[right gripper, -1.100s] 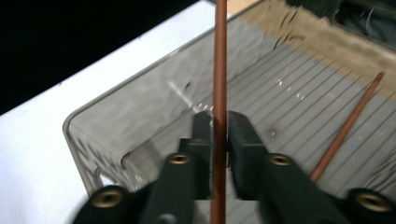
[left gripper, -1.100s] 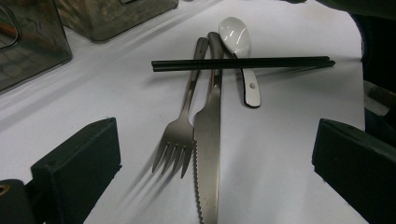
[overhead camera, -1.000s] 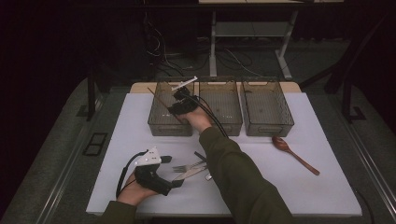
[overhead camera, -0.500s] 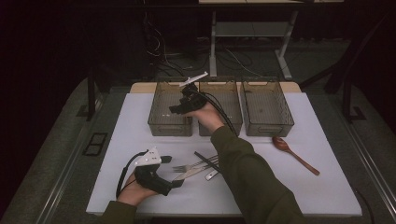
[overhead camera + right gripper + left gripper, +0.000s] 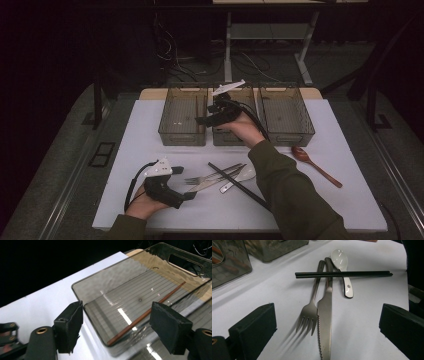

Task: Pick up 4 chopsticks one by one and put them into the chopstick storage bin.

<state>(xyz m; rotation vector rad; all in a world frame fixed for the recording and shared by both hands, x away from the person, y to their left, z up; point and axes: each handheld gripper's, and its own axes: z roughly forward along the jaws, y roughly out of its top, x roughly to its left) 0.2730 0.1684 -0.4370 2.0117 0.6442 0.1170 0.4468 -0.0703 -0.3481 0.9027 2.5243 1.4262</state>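
— Where does the sorting stand?

— The right gripper [image 5: 202, 120] hangs over the left bin [image 5: 183, 137], jaws wide with nothing between them — they have just been opening. A brown chopstick [image 5: 147, 313] lies slanted on that bin's ribbed floor, one end at the near corner.

— And the other hand?

— The left gripper [image 5: 192, 196] rests on the table [image 5: 350, 210] at about seven o'clock, jaws spread wide and empty, aimed at the cutlery heap: fork [image 5: 310, 312] and knife [image 5: 325, 315] side by side, the white spoon [image 5: 342, 267] beyond them, the black chopsticks [image 5: 343, 274] laid across all three. A wooden spoon [image 5: 315, 164] sits apart at four o'clock.

— How should the next pick go?

— I'd take the black chopsticks first (they lie on top, so lifting anything beneath would scatter them). Close across both sticks near their middle, lift straight up, and keep them level on the way to a bin so neither slips out.
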